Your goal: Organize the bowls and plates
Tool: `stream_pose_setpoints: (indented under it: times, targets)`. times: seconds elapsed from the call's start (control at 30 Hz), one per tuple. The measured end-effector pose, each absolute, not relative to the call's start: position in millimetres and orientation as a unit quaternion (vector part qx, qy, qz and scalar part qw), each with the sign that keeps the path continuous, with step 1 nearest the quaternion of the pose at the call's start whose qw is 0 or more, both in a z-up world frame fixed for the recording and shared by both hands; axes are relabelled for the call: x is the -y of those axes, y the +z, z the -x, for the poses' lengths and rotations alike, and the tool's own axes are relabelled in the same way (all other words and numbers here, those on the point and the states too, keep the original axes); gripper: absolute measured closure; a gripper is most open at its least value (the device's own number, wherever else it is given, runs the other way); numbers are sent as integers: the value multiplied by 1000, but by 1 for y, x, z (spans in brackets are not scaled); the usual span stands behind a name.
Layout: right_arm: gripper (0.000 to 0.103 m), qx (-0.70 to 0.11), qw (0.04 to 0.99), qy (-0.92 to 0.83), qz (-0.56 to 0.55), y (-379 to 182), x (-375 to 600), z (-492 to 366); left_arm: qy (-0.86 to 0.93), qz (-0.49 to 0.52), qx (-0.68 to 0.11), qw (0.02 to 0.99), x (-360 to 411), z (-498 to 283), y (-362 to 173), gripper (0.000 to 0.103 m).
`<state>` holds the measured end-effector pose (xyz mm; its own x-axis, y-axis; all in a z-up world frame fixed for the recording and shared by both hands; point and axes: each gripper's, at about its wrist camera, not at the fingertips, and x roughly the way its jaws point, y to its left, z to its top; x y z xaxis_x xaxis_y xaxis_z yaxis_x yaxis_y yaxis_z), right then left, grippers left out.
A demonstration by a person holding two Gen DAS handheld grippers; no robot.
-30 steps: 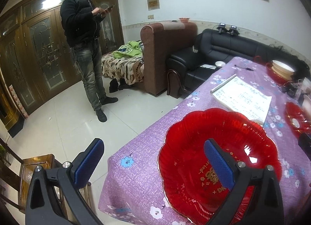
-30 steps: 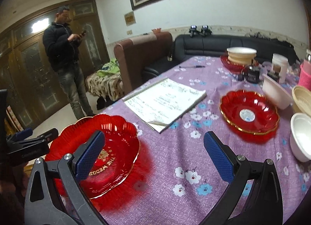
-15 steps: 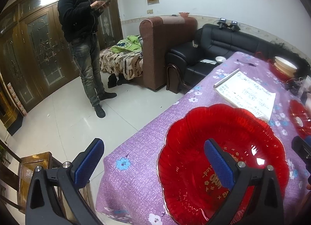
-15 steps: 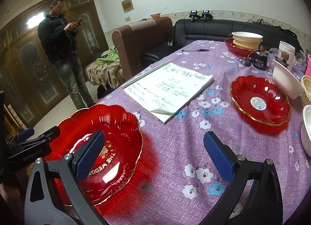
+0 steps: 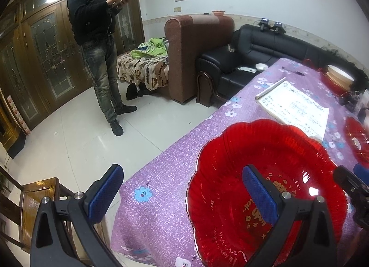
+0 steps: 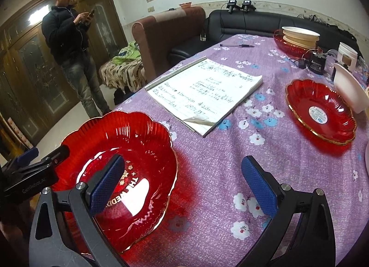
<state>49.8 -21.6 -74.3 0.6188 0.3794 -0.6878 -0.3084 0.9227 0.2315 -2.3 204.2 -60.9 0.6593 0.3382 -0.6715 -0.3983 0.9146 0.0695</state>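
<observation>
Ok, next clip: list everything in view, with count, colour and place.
Scalloped red plastic plates: three; near corner, right side, far end under cream bowls.
Cream bowls: stack, far end.
White bowl: one, right edge.
Written paper pad: one, white, mid-table.
Pen: one, far end.
Purple flowered tablecloth: one.
Standing person: one, dark jacket, by doors.
Sofas: brown, black.
Left tool: open, above the near plate's left rim.
Right tool: open, above the near plate's right rim.

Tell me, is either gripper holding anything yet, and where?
Nothing held. Left gripper and right gripper are both open, each straddling a rim of the big red plate.
</observation>
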Motion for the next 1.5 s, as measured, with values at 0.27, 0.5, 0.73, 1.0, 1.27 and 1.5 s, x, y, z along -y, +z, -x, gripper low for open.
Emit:
stream_pose_setpoints:
  times: [0.27,0.5,0.73,1.0,1.27,1.5]
  targets:
    - [2,-404,894,190,-42,-80,16,-53,199,48,-369,907,-207,0,-67,0]
    - [2,-411,890,192,-47,-83,15,-55,199,49,-374,905,-208,-1,-71,0]
    - [3,-414,888,195,-47,-85,14,-57,199,50,-378,903,-207,-5,-74,0]
    - [10,-433,879,194,-43,-92,9,-60,200,52,-391,897,-206,-9,-82,0]
    - [26,-463,864,193,-48,-104,6,-65,197,59,-422,883,-207,-13,-95,0]
    - [60,-459,866,194,-49,-105,8,-65,185,65,-442,876,-204,-14,-100,0]
